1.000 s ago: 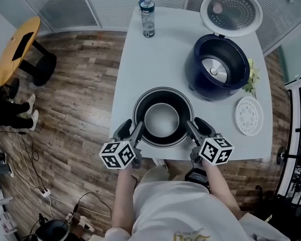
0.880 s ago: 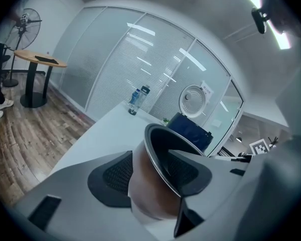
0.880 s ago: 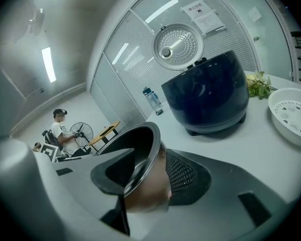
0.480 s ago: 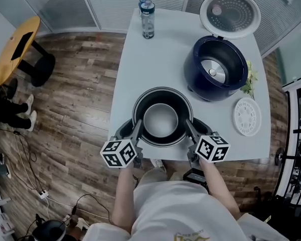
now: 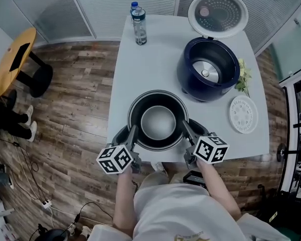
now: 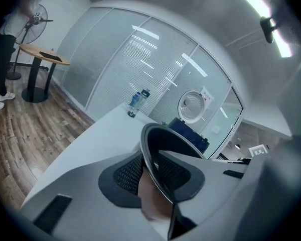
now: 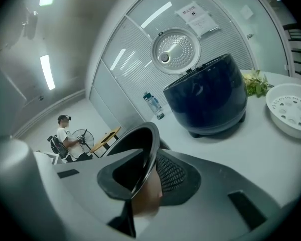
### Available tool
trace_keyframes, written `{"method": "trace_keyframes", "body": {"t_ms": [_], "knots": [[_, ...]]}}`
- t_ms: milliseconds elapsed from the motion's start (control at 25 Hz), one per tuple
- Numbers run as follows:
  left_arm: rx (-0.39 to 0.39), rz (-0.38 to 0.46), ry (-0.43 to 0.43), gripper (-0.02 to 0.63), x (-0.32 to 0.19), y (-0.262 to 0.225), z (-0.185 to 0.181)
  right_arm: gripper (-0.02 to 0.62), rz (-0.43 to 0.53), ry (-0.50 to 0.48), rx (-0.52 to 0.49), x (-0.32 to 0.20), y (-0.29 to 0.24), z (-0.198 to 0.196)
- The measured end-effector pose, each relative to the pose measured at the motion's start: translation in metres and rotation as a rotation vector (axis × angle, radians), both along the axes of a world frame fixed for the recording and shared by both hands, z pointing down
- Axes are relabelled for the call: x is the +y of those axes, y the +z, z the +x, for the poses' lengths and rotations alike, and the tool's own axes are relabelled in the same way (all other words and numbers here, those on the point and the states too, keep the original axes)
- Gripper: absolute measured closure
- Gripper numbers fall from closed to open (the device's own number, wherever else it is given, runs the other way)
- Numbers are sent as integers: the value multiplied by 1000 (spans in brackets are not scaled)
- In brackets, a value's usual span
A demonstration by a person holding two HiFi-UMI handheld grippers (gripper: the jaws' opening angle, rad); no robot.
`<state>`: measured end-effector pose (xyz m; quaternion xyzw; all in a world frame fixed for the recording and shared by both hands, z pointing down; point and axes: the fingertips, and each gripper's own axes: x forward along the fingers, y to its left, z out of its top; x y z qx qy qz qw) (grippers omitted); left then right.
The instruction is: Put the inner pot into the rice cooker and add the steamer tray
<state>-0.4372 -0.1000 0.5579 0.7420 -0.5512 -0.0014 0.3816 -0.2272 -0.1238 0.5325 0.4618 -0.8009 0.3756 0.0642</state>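
Note:
The dark inner pot stands on the white table near its front edge. My left gripper grips the pot's left rim and my right gripper its right rim. Both pairs of jaws have just been closing. In the left gripper view the rim runs between the pads; in the right gripper view the rim is pinched the same way. The dark blue rice cooker stands at the back right, its lid open. The white steamer tray lies to the cooker's right front.
A water bottle stands at the table's far left edge. A small green plant sits between cooker and tray. A round wooden side table stands on the floor at left. A person stands far off in the right gripper view.
Both grippers' jaws have closed in onto the pot's rim from either side. The pot stays in the same spot on the table.

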Motion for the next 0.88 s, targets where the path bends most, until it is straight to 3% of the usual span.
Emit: {"method": "trace_keyframes", "body": {"t_ms": [880], "knots": [[4,192,0,512,-23,-106,-10,508,187,-18,-82,-13,-107,-8]]}}
